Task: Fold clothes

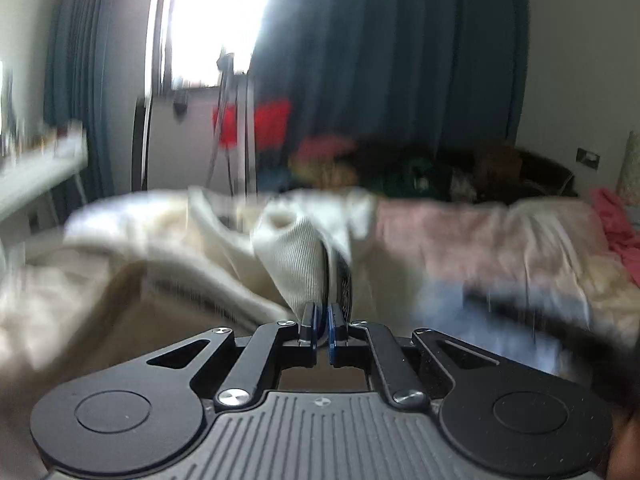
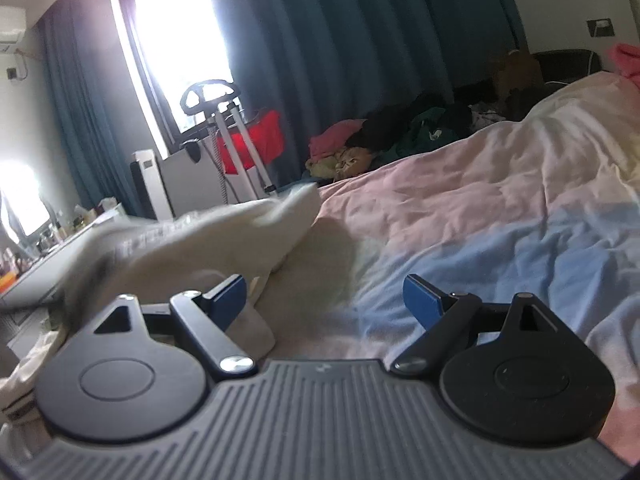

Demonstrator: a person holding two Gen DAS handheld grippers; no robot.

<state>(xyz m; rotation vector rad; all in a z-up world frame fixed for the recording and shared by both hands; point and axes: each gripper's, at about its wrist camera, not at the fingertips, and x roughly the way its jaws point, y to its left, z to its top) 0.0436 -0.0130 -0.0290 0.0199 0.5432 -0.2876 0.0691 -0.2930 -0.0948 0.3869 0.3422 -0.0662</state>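
A cream ribbed knit garment [image 1: 296, 264] is pinched in my left gripper [image 1: 323, 316], whose blue-padded jaws are shut on a fold of it and hold it lifted above the bed. The rest of the garment trails down to the left, blurred by motion. In the right wrist view the same cream garment [image 2: 224, 236] hangs and lies at the left, over the pink and blue bedsheet [image 2: 480, 216]. My right gripper [image 2: 324, 300] is open and empty, low over the sheet, with its left finger [image 2: 226, 298] close beside the cream cloth.
A pile of dark, green and pink clothes [image 2: 400, 136] lies at the far edge of the bed. A garment steamer stand [image 2: 236, 132] with a red cloth stands by the window. A white table [image 1: 36, 172] is at the left. Pink fabric [image 1: 612, 220] lies at the right.
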